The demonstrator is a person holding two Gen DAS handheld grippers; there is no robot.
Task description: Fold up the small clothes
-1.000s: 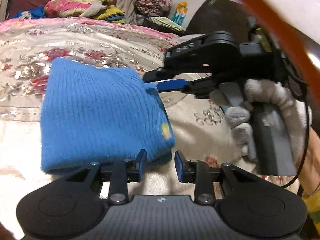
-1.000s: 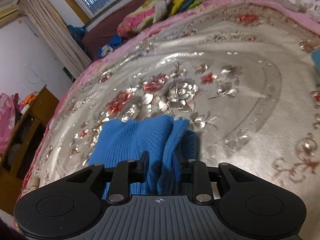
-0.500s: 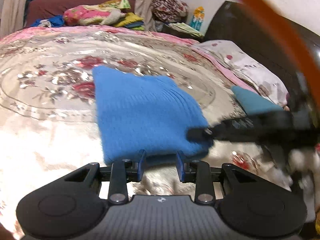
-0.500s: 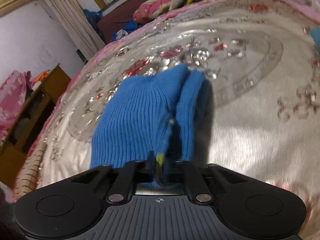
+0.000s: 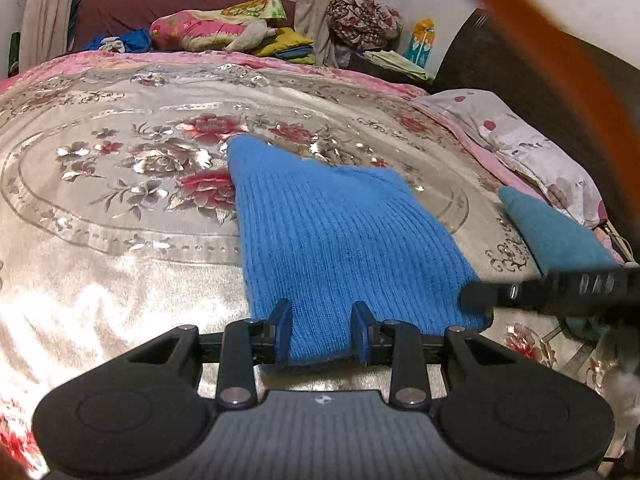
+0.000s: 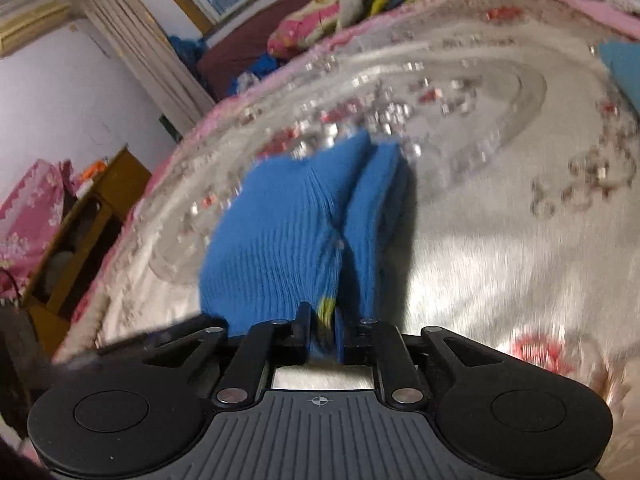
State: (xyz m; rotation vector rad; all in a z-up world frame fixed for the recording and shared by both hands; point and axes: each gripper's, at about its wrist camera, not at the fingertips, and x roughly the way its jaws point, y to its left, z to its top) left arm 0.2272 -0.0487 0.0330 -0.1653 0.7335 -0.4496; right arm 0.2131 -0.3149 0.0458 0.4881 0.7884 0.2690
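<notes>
A folded blue knit garment (image 5: 340,240) lies on the floral bedspread (image 5: 120,208). My left gripper (image 5: 322,330) is open, its jaws on either side of the garment's near edge. My right gripper (image 6: 322,330) is shut on the garment's right edge (image 6: 280,240), pinching the folded layers by a small yellow patch. The right gripper also shows in the left wrist view (image 5: 560,288) at the garment's right corner.
A folded teal garment (image 5: 556,236) lies to the right on the bed, next to a patterned pillow (image 5: 532,148). Piled clothes and bedding (image 5: 224,32) sit beyond the bed. A wooden cabinet (image 6: 80,232) stands at the bed's left side.
My right gripper closed on the garment's right edge and the garment was pulled toward me. My left gripper's jaws now straddle the near edge.
</notes>
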